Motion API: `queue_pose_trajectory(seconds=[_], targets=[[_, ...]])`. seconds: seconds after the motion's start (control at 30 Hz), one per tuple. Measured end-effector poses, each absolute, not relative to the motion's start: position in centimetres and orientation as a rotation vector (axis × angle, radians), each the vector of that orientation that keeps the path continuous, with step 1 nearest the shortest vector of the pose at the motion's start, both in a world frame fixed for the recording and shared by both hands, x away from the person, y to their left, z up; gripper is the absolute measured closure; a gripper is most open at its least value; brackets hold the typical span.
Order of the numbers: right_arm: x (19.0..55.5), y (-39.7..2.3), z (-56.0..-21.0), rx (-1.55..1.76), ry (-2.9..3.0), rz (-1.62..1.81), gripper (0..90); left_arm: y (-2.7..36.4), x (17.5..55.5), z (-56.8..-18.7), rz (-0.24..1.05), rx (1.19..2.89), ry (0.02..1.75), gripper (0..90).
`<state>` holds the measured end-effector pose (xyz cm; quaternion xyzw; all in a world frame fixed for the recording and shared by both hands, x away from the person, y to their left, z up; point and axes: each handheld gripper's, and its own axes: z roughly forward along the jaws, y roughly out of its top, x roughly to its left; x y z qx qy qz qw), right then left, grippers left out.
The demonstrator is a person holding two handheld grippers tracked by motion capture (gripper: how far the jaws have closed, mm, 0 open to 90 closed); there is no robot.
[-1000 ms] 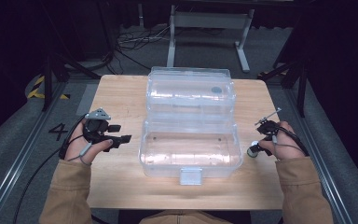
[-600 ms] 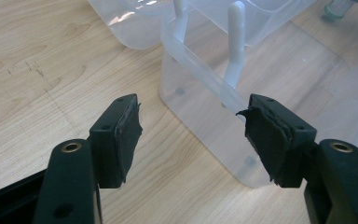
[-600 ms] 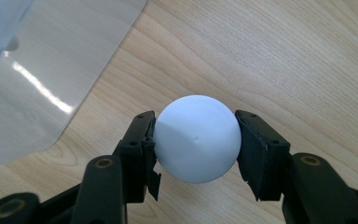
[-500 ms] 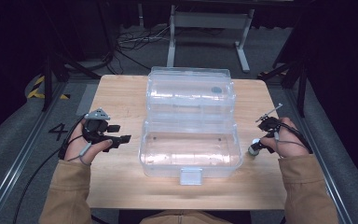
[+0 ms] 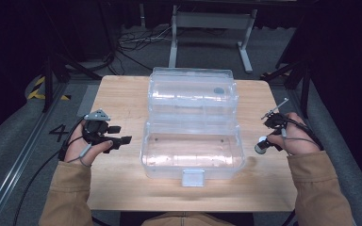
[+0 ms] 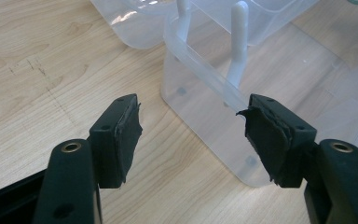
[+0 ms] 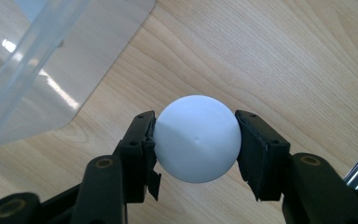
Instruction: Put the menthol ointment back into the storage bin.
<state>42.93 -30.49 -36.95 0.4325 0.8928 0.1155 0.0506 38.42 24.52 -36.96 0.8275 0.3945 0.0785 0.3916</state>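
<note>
The right claw [image 7: 195,140] grips a white ball [image 7: 196,138] between its two pads, clear of the table [image 5: 122,96] near its right edge; the right hand [image 5: 294,139] holds it tilted down and inward (wrist bent, forearm coming in from the near edge). Just beside it stands the clear plastic box [image 5: 192,150], lid open, in the table's middle. Near the left edge, the left claw [image 6: 191,135] is spread and empty, aimed at the box's side wall, with the left hand [image 5: 82,146] resting low.

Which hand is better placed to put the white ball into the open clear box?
Right: the right gripper already clamps the white ball beside the clear box; the left gripper is open, holding nothing.
</note>
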Motion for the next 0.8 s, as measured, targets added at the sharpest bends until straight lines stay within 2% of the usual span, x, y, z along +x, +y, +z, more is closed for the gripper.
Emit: queue_pose_trajectory(seconds=[0.8], targets=[[41.2, -29.2, -32.6, 1.061, 2.83, 0.4, 50.4, 25.0, 38.6, -37.2, 0.194, 2.09, 1.018, 36.0]])
